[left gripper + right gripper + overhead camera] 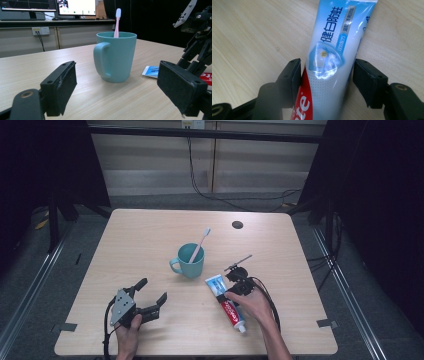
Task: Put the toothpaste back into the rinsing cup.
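Tube (pixel 329 65) printed 健白防蛀, flat on table (pixel 150 235); right gripper (pixel 325 80) half-open, straddling it, right pad clear. Left gripper (pixel 117 90) wide, empty, facing mug (pixel 115 57) with toothbrush (pixel 117 22).

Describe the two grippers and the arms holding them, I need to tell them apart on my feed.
Both are black, with flat rectangular padded jaws on hinged links. The left gripper has a grey three-cornered plate with small holes on top; the right gripper carries a thin rod. A black cable trails from each. The forearms are bare, no sleeves showing.
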### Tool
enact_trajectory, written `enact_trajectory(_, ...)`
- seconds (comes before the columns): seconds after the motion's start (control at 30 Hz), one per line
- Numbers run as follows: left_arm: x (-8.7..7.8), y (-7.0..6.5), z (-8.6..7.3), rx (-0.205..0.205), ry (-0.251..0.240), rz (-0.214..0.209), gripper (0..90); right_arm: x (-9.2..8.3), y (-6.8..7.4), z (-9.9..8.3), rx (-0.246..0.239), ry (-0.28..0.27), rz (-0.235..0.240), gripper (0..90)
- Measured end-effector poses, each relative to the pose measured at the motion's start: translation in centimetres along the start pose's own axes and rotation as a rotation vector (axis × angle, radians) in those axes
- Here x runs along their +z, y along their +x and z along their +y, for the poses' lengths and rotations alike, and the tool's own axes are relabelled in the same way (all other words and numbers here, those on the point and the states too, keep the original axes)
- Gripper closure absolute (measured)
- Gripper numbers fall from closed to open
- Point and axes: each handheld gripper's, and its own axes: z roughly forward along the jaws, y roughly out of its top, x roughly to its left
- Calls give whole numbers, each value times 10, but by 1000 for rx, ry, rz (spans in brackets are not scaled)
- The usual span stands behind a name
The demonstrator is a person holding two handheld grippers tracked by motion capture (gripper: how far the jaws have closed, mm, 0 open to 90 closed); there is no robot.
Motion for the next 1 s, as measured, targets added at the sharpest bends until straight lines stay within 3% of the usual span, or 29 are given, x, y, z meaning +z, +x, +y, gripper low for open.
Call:
enact_trajectory(0.2,0,0,0,-1,-3,-3,159,1,1,4,7,27,-14,458)
enact_trajectory(0.4,0,0,0,-8,-4,-5,159,0,-4,4,19,35,10,493)
enact_trajectory(0.53,0,0,0,-9,-5,-9,159,2,5,10,-27,87,-48,489)
enact_trajectory(0.67,0,0,0,-13,-5,-9,160,3,9,13,-48,115,-75,508)
enact_trajectory(0.87,0,1,0,-8,-3,-12,159,2,6,13,-34,114,-66,610)
enact_trajectory(0.93,0,0,0,-1,-3,-12,160,1,0,13,-7,120,-30,652)
enact_trajectory(1.0,0,1,0,-3,-4,-15,160,1,1,13,-4,124,-29,669)
